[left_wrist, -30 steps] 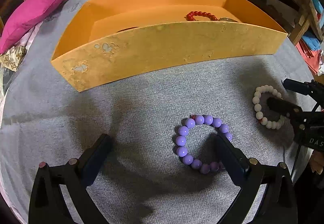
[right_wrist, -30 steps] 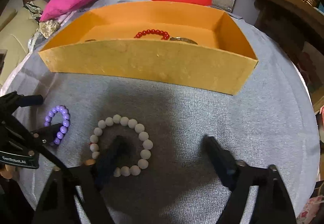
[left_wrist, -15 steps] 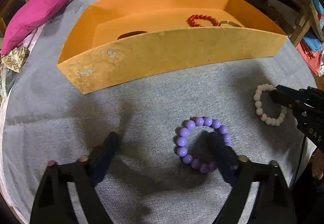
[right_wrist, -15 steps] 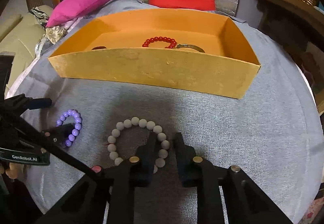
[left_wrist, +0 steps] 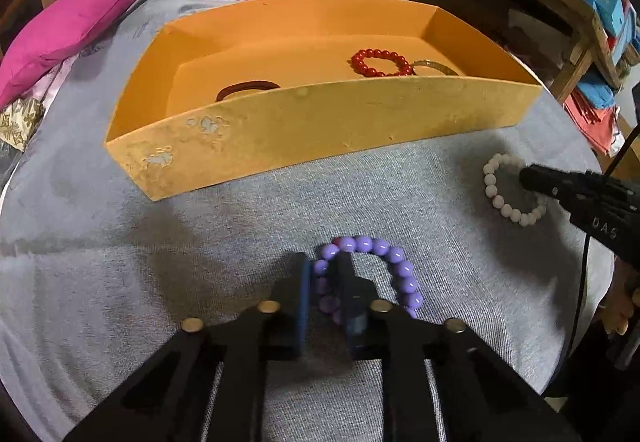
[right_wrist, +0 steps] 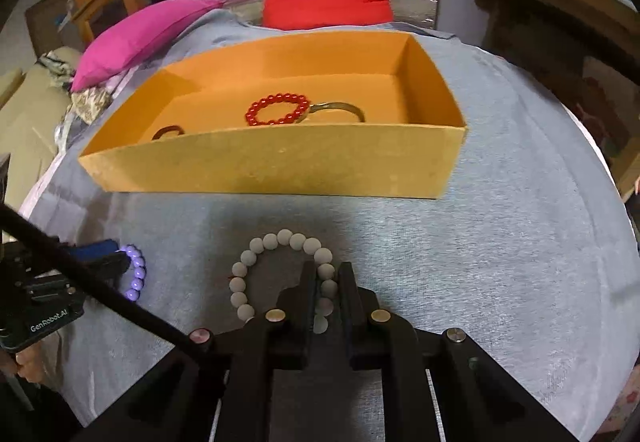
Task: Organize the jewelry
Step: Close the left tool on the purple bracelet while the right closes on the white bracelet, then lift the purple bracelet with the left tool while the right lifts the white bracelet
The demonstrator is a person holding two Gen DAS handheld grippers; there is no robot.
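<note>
On the left we hold the left gripper (left_wrist: 323, 274) low over the grey cloth (left_wrist: 120, 242). Its jaws have just been closing, and now they pinch the left side of the purple bead bracelet (left_wrist: 394, 262), whose beads sit between the two pads. The rest of this bracelet lies on the cloth to the right of the fingers.

In the middle, further back, stands the orange box (left_wrist: 320, 122). Inside it we see a dark brown ring (left_wrist: 246, 87) near the left end, then a red bead bracelet (left_wrist: 380, 63), and just beside that a thin metal bangle (left_wrist: 436, 66) touching or almost touching the red beads.

On the right we hold the right gripper (right_wrist: 327, 278). It is closed on the right side of the white bead bracelet (right_wrist: 276, 242), with a few beads caught between the pads; the rest of the loop rests on the cloth to the left of the fingers. Both bracelets are in front of the box, well apart from each other.
</note>
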